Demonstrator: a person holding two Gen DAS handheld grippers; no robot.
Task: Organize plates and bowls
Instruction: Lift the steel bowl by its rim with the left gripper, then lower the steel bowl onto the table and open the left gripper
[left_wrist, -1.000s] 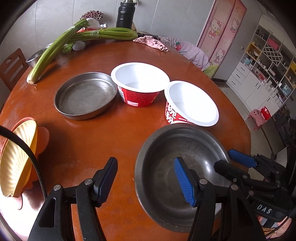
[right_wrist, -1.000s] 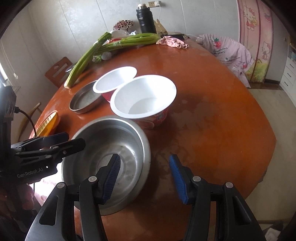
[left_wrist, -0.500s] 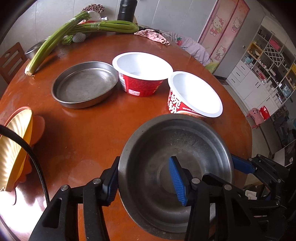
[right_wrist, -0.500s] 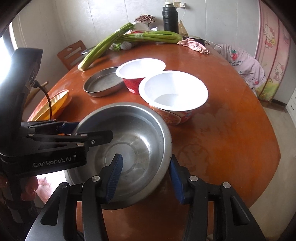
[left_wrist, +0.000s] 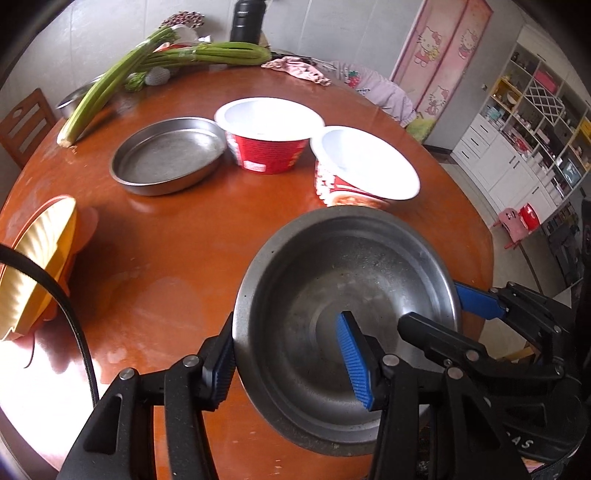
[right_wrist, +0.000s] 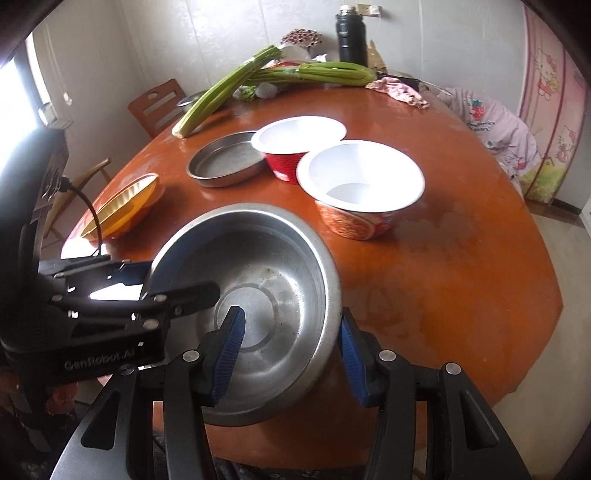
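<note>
The steel basin (left_wrist: 347, 317) sits at the near edge of the round table (left_wrist: 177, 258), tilted, gripped from both sides. The left gripper (left_wrist: 291, 358) has one blue pad pressed on the outside of the basin's left wall and the other inside the basin; its jaws have just been closing and now stand narrow, clamped on that rim. The right gripper (right_wrist: 291, 347) straddles the opposite rim, one pad inside the basin and one against the outer wall, its jaws having drawn in to a narrow grip on it.

The left gripper's black body reads "GenRobot.AI" in the right wrist view.

Just beyond the basin stands a white-lined paper bowl (right_wrist: 360, 184) with an orange printed outside, its writing too small to read. Behind that, touching it, is a red paper bowl (left_wrist: 269, 136), print likewise unreadable. Left of the red bowl lies a flat steel plate (left_wrist: 168, 155). Left of the basin, at the table's edge, rests a yellow ribbed dish (left_wrist: 35, 266). Far beyond the basin lie celery stalks (left_wrist: 155, 62) and a black flask (right_wrist: 349, 38). Right of the basin, a pink door (left_wrist: 439, 55) bears cartoon cat pictures.
</note>
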